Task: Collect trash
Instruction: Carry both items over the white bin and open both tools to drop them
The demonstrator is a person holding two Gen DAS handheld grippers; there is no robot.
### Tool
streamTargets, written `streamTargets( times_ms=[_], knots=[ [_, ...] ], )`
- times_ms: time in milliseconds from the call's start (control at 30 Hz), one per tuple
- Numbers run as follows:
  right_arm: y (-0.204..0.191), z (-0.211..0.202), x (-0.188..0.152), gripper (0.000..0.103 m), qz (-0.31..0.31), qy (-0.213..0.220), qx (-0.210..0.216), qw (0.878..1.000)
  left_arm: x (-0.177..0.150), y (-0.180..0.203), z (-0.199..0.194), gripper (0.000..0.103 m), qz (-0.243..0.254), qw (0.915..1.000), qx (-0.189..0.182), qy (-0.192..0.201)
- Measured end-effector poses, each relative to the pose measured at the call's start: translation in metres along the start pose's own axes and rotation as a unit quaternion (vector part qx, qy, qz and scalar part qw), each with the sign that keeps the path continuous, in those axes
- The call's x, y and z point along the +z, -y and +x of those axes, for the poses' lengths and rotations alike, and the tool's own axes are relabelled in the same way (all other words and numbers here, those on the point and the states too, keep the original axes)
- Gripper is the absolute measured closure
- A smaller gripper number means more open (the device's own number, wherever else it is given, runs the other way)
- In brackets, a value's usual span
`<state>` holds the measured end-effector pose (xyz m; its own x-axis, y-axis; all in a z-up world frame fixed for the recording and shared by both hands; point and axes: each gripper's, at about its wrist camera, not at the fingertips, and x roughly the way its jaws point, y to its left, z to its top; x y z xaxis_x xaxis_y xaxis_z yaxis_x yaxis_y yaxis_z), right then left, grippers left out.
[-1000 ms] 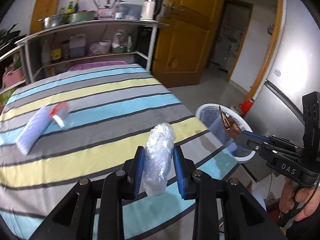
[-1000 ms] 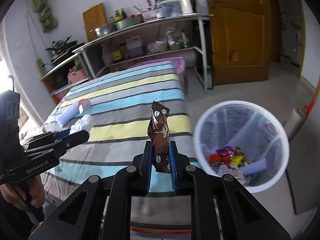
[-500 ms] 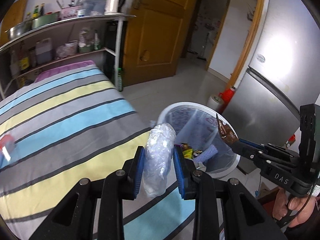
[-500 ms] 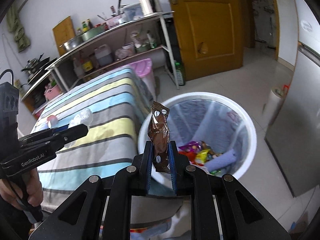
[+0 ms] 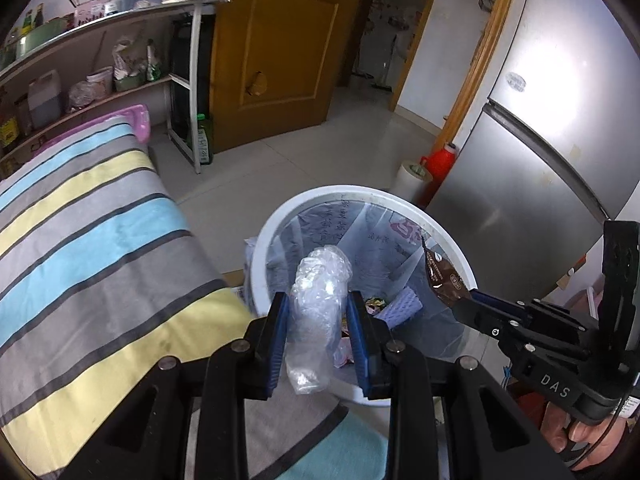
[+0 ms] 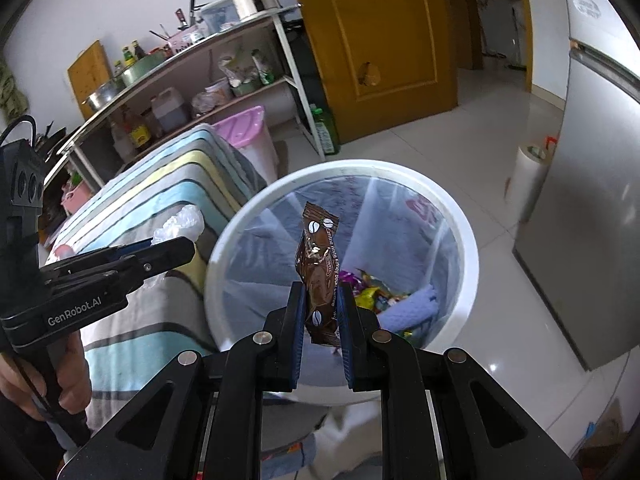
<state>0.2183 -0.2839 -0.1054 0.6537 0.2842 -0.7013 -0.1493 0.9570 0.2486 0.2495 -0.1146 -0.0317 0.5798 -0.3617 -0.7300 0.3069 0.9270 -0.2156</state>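
Both wrappers (image 6: 318, 276) stand upright

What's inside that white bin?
The bin has a clear liner holding colourful wrappers and something pale purple. The brown packet and the fingers hide part of the bottom.

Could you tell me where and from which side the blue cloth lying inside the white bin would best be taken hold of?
Probably by its raised upper end, coming straight down through the open top. The blue cloth leans against the lined wall of the white bin, with wrappers beside it, so only that end seems free for tongs.
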Motion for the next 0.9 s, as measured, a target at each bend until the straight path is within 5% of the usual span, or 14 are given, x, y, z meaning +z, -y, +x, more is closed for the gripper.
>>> streamTargets(
  times_ms=[167,300,900],
  knots=[
    [0.009,0.008,0.001,0.086,0.008,-0.006,-0.006,1.0,0.003,0.005,0.015,0.071,0.009,0.9998,-0.003,-0.016],
    [0.01,0.012,0.0,0.084,0.013,-0.012,-0.006,1.0,0.005,0.006,0.024,0.053,0.002,0.9996,-0.008,-0.028],
    [-0.002,-0.016,-0.005,0.075,0.006,0.008,0.001,1.0,-0.004,-0.006,-0.016,0.053,-0.017,0.9998,0.002,0.014]
  ],
)
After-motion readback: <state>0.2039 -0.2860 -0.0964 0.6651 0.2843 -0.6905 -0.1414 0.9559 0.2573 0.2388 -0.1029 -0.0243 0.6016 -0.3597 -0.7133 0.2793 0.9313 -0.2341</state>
